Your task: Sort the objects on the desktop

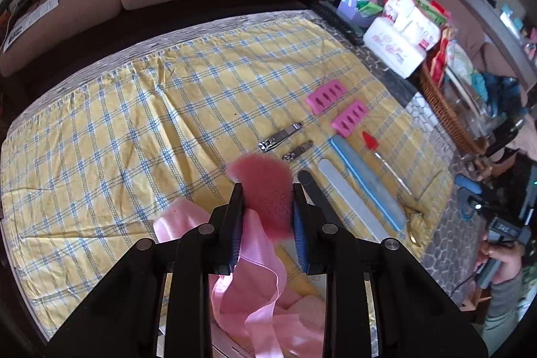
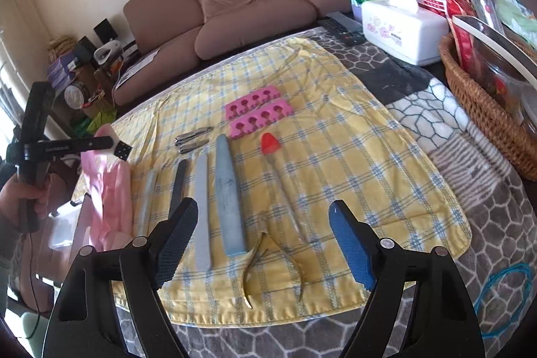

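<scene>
A fluffy pink brush head (image 1: 265, 190) is clamped between the fingers of the left gripper (image 1: 267, 207), held up above the near part of the yellow checked cloth (image 1: 134, 123). Its bristles are dense, dusty rose, fanned out at the far end. A shiny pink ribbon (image 1: 248, 284) is draped just below it.

The worktop is covered by that cloth over a grey patterned throw (image 2: 470, 223), with a brown sofa (image 2: 235, 2) seen beyond and a wicker basket (image 2: 483, 103) on the right.

From the right wrist view, the laid-out row is shown better: two pink toe separators (image 2: 258, 113), nail clippers (image 2: 193, 138), a blue nail file (image 2: 228, 193), a red-tipped tool (image 2: 269, 144) and gold nippers (image 2: 268, 260). The right gripper (image 2: 263, 244) is seen with fingers spread wide, nothing between them.
</scene>
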### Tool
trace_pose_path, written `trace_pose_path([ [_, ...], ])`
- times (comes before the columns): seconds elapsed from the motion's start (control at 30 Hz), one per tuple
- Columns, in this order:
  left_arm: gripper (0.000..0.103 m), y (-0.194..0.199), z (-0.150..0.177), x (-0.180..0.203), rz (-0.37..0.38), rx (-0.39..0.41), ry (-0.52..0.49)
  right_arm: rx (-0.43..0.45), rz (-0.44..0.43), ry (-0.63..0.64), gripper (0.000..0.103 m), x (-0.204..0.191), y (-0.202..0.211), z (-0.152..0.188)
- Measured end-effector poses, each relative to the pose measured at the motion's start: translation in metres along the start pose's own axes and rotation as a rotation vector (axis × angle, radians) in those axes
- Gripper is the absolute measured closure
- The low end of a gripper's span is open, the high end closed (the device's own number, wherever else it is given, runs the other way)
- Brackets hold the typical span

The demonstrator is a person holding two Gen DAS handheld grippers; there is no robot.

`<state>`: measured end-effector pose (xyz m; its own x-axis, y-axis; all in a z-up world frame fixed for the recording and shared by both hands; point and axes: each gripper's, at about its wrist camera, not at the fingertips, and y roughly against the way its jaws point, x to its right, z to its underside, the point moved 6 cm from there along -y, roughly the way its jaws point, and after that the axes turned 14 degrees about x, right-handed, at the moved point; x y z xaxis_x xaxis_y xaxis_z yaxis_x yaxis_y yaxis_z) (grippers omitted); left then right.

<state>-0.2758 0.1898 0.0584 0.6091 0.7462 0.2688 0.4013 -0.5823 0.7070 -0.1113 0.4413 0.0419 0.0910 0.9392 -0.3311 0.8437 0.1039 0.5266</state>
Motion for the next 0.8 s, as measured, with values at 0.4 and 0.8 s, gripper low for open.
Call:
trace_pose_path([
  [0.4, 0.079, 0.065, -0.008, 0.013, 0.125, 0.09, 0.068, -0.049, -0.035, 0.098, 0.036, -0.026, -0.016, 0.014],
  [0.8, 0.081, 0.106, -0.022, 0.026, 0.05, 0.128, -0.02, -0.067, -0.083, 0.179, 0.036, -0.069, -0.022, 0.025],
])
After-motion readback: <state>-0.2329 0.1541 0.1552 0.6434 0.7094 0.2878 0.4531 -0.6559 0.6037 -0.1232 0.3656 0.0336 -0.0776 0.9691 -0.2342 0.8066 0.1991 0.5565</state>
